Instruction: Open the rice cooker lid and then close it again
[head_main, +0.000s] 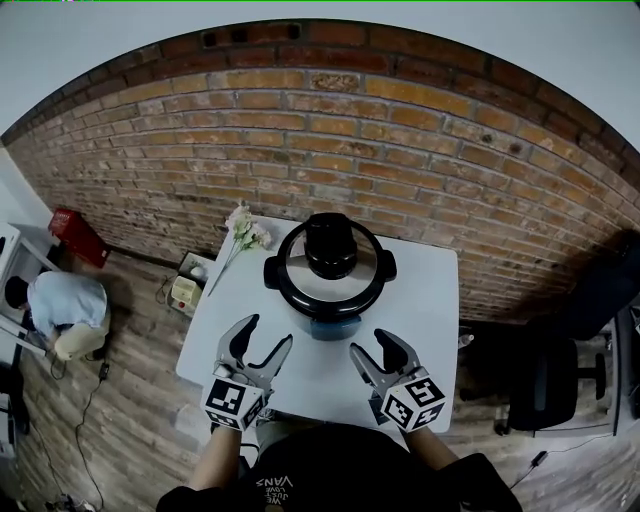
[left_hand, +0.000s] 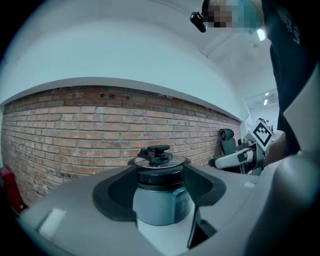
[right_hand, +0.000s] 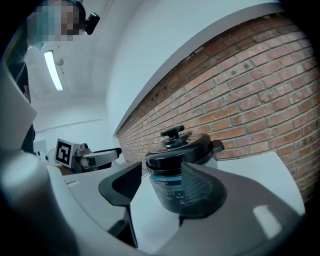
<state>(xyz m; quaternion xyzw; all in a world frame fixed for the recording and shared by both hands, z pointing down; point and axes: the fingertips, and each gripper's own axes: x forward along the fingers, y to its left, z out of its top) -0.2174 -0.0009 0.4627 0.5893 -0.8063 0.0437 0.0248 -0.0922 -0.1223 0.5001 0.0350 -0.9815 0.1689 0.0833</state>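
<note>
Meanwhile, both the left gripper and right gripper hover with jaws wide apart and empty before the rice cooker, its lid down, on the white table.

The rice cooker lid looks like glossy black plastic ringed by shiny metal, the table smooth matt white, the brick wall rough, the floor at lower left wood-grained.
</note>
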